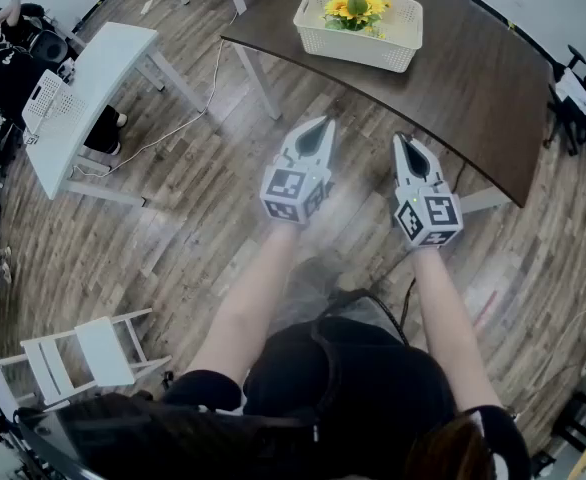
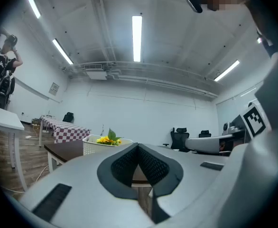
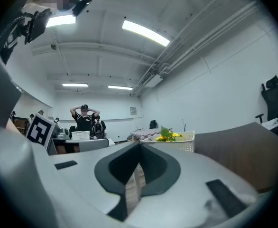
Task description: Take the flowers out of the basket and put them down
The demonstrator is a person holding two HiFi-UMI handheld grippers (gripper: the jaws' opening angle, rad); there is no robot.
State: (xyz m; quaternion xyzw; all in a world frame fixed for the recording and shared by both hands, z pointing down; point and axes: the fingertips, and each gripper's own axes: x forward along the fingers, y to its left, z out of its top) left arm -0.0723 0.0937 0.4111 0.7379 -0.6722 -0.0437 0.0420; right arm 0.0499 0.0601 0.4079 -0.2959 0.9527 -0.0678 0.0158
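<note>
Yellow flowers (image 1: 354, 10) with green leaves lie in a white perforated basket (image 1: 359, 41) at the far end of a dark brown table (image 1: 443, 88). Both grippers hang over the wood floor, short of the table's near edge. My left gripper (image 1: 322, 125) is shut with nothing in it, and my right gripper (image 1: 401, 141) is shut and empty too. The left gripper view shows the basket (image 2: 92, 146) and flowers (image 2: 107, 138) far ahead over the closed jaws. In the right gripper view the basket (image 3: 179, 142) with the flowers (image 3: 169, 135) stands ahead and to the right.
A white table (image 1: 88, 88) stands at the left, with a person (image 1: 1, 63) seated beyond it. A white folding chair (image 1: 78, 353) lies at the lower left. Black office chairs (image 2: 179, 137) and a checked-cloth table (image 2: 63, 128) stand further back. Another person (image 3: 84, 118) stands in the distance.
</note>
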